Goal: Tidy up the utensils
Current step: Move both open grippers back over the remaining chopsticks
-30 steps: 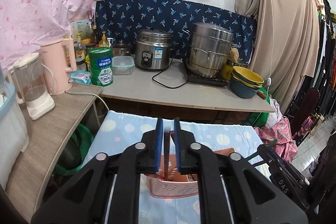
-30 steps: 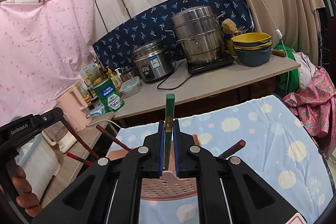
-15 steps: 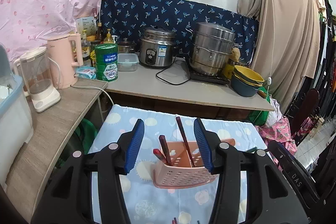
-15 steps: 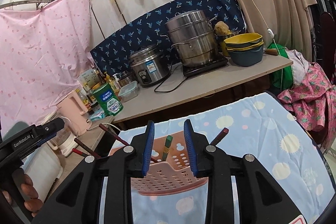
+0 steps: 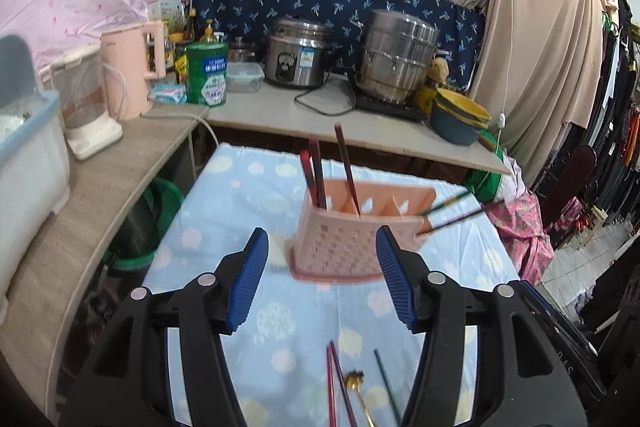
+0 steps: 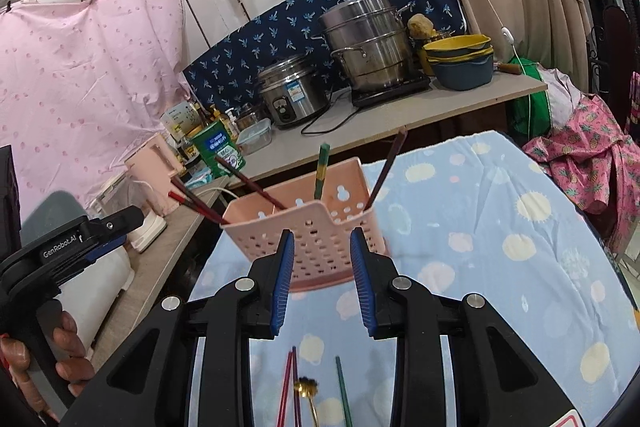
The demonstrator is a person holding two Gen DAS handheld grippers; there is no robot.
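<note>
Blue spotted cloth (image 5: 224, 227) is spread beneath a pink basket (image 5: 352, 247), set mid-table with chopsticks (image 5: 316, 175) stood upright inside. Loose chopsticks (image 6: 289, 387) and a gold spoon (image 6: 307, 393) are laid nearer. Both the left gripper (image 5: 322, 279) and right gripper (image 6: 322, 279) are held with jaws apart, nothing gripped.

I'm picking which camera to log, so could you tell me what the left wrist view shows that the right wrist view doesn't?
Only the left wrist view shows the left gripper from behind, open, and a blue-rimmed tub. Only the right wrist view shows the right gripper from behind, open, and the hand holding the left one. Both show the pink basket with chopsticks, and loose utensils on the cloth.
</note>
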